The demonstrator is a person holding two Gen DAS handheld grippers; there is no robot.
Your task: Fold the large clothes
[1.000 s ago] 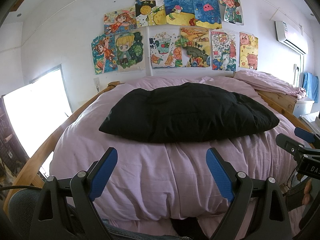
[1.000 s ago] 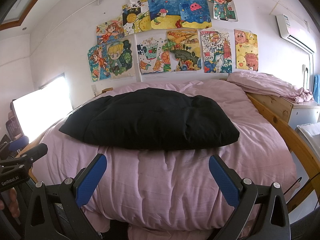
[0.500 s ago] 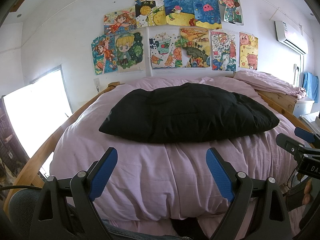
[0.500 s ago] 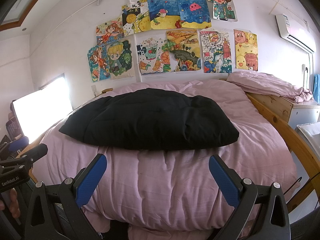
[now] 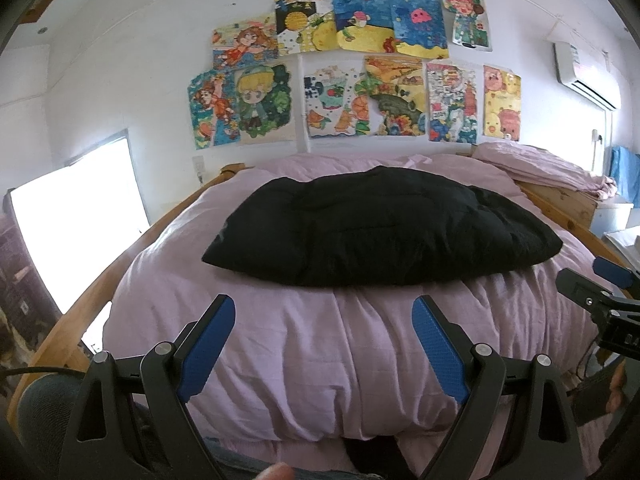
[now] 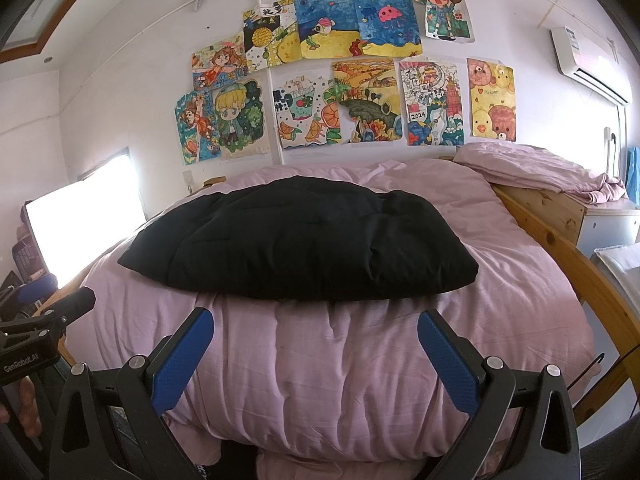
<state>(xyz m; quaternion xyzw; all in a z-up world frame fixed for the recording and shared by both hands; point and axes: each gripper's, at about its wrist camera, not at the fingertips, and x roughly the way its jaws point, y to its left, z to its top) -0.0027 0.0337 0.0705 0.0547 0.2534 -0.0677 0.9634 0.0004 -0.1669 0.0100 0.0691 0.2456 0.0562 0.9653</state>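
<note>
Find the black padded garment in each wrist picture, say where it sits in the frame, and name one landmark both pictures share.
Left wrist view: the black padded garment lies mid-frame, slightly right, on the pink duvet.
Right wrist view: the garment lies mid-frame, slightly left, on that duvet.
Shared landmark: the pink jellyfish drawing on the wall above the bed.

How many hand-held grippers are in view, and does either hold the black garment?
2. The left hand-held gripper is open, short of the black garment. The right hand-held gripper is open too, to the right of the left one. Neither touches the garment.
</note>
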